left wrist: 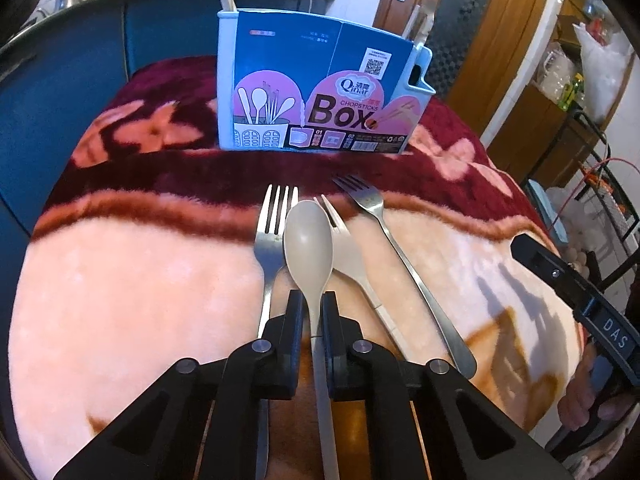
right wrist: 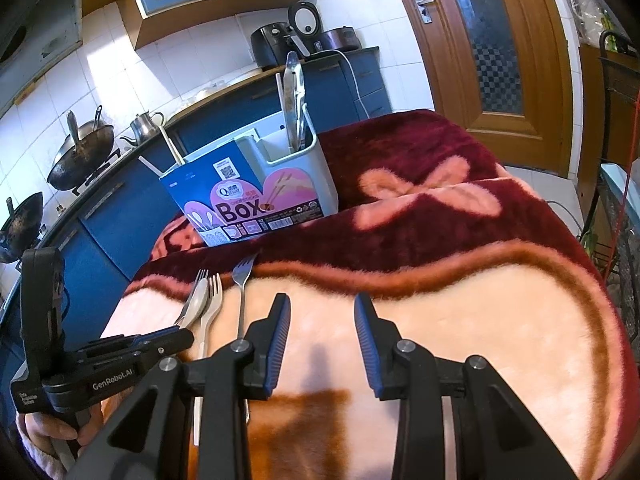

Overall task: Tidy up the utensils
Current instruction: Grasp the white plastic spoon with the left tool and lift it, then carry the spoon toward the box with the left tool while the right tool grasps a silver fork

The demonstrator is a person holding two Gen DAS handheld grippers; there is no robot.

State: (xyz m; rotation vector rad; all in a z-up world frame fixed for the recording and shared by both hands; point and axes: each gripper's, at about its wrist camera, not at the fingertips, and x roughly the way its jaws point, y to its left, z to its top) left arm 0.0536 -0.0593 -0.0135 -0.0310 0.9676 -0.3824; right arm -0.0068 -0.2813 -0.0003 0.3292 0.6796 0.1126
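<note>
My left gripper (left wrist: 311,304) is shut on the handle of a beige plastic spoon (left wrist: 308,240), bowl pointing forward over the blanket. A steel fork (left wrist: 276,220) lies just left of it, a beige plastic fork (left wrist: 344,240) just right, and another steel fork (left wrist: 384,232) further right. The blue chopsticks box holder (left wrist: 320,80) stands upright behind them with a few utensils in it. My right gripper (right wrist: 322,340) is open and empty above the blanket, right of the forks (right wrist: 242,280). The left gripper also shows in the right wrist view (right wrist: 176,336), holding the spoon (right wrist: 198,304).
A plush maroon and peach blanket (left wrist: 120,280) covers the table. Blue kitchen cabinets (right wrist: 116,208), woks and a kettle stand behind. A wooden door (right wrist: 492,60) is at the back right, and a metal rack (left wrist: 600,184) at the right edge.
</note>
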